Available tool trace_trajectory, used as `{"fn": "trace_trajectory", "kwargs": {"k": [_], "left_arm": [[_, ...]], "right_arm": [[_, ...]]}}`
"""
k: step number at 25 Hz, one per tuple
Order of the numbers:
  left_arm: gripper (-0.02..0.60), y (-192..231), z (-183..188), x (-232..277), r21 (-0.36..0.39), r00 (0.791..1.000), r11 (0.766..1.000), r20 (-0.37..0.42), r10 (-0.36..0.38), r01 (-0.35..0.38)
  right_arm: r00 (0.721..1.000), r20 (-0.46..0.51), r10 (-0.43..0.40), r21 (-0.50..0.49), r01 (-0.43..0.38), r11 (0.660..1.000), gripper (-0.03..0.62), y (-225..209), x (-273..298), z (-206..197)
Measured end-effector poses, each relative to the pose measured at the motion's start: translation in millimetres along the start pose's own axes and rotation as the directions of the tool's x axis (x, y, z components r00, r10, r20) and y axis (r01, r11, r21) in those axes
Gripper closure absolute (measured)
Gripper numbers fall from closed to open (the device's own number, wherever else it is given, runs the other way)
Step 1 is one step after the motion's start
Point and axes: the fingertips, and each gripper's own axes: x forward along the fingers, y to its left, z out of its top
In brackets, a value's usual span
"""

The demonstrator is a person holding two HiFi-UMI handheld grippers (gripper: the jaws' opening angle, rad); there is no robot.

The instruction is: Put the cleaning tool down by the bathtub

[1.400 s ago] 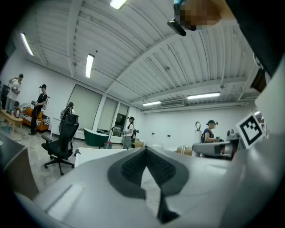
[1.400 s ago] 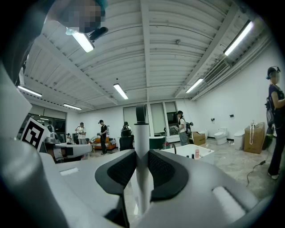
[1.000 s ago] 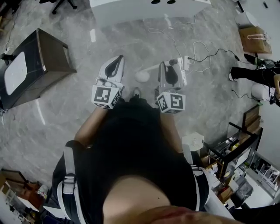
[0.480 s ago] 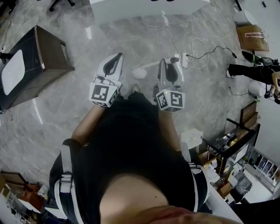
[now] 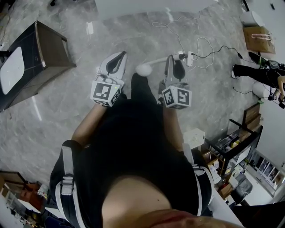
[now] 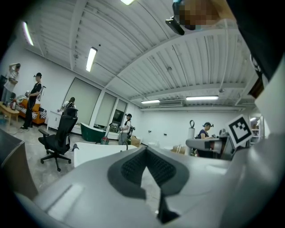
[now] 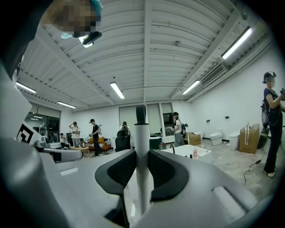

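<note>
The cleaning tool is a white pole with a round white head (image 5: 143, 69). In the head view its head hangs between my two grippers, above the grey marble floor. My right gripper (image 5: 175, 60) is shut on the pole (image 7: 141, 138), which stands upright between the pads, a dark loop at its top. My left gripper (image 5: 121, 55) holds nothing, and its fingertips meet (image 6: 146, 151). The white bathtub (image 5: 151, 5) lies ahead at the head view's top edge. It also shows beyond the jaws in the right gripper view (image 7: 187, 152) and the left gripper view (image 6: 95, 150).
A brown cabinet (image 5: 44, 53) with a white basin stands to the left. A power strip (image 5: 189, 60) and loose cables (image 5: 205, 48) lie on the floor by my right gripper. A paper bag (image 5: 258, 38) and shelving (image 5: 231, 147) are at the right. An office chair (image 6: 60, 138) and several people stand further off.
Both grippers and the tool have drifted a little forward toward the bathtub as the person steps. The right gripper's hold on the pole is unchanged.
</note>
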Motion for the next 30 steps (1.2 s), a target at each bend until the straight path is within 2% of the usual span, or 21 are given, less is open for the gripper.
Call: {"fn": "trace_trajectory", "kwargs": {"k": [10,24,30], "left_arm": [[0.574,13,0,74,-0.002,1.000,1.000,-0.010,0.012,-0.012],[0.574,12,9,246,0.016,0.999,0.999,-0.001,0.049,-0.049],[0.574,16,2,293,0.049,0.995,0.994,0.004,0.096,-0.096]], "right_arm": [[1.000,0.008,0.018,0.005,-0.018,1.000,0.503,-45,66,4],[0.995,-0.021,0.096,0.014,-0.096,0.995,0.503,-156,190,10],[0.992,-0.022,0.128,0.000,-0.128,0.992,0.503,-194,236,4]]}}
